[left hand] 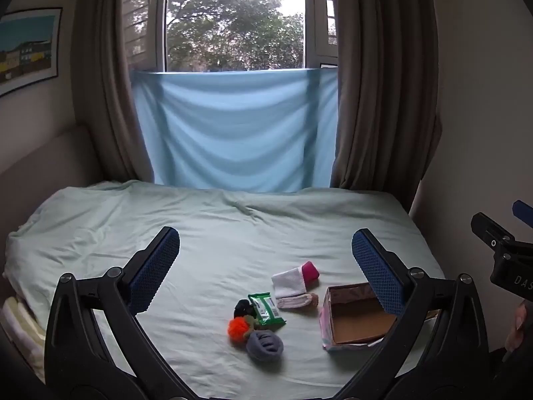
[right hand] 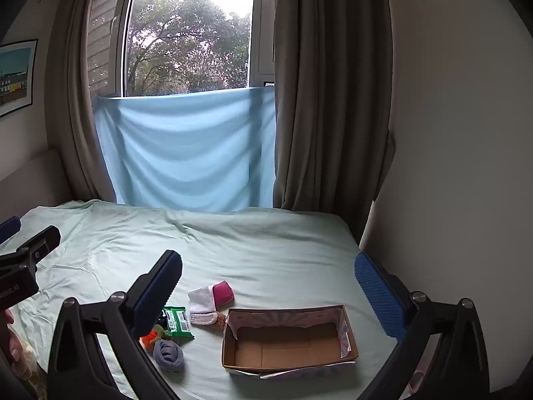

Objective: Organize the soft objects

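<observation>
Beside open box (right hand: 346, 325): socks (right hand: 202, 300), green packet (right hand: 178, 321), grey sock ball (right hand: 170, 353).

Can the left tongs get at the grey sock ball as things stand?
Probably yes: left tongs are open, empty, above the bed; the grey sock ball lies uncovered at the pile's near edge, touching the orange pompom.

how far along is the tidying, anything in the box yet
Nothing looks done: the open cardboard box on the pale green bedsheet is empty. Nothing is in hand either; the left hand-held gripper and right hand-held gripper are open above the bed. Left to move: the grey rolled sock, orange pompom, green wipes packet, white and pink folded socks.
</observation>
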Demonstrator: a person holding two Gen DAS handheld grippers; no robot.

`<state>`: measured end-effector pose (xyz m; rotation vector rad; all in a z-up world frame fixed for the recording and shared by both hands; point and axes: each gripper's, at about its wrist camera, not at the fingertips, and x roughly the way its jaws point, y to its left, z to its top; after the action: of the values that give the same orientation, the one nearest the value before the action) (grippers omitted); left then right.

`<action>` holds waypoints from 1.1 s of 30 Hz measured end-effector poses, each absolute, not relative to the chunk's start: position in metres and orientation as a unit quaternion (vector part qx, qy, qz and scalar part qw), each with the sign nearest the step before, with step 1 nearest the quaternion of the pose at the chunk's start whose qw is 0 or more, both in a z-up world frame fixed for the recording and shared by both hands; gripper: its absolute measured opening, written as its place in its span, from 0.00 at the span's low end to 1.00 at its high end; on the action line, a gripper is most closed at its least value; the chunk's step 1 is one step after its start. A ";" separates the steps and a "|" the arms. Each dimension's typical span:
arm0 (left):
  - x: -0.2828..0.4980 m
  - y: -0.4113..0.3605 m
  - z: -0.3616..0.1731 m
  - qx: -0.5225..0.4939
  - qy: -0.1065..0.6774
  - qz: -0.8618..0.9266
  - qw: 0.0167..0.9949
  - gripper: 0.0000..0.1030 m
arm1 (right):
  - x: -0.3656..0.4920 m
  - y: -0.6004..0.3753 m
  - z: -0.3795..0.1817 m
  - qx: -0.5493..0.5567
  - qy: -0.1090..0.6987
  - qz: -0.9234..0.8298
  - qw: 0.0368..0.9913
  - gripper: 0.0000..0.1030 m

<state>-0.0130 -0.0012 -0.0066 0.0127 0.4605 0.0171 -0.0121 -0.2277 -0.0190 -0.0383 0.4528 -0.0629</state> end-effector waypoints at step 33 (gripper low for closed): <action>-0.011 -0.002 -0.004 0.004 0.233 -0.004 0.972 1.00 | -0.017 -0.225 -0.021 -0.019 0.216 -0.025 0.976 1.00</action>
<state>-0.0109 -0.0022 -0.0037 0.0077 0.4707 -0.0076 -0.0169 -0.2246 -0.0209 -0.0379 0.4354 -0.0506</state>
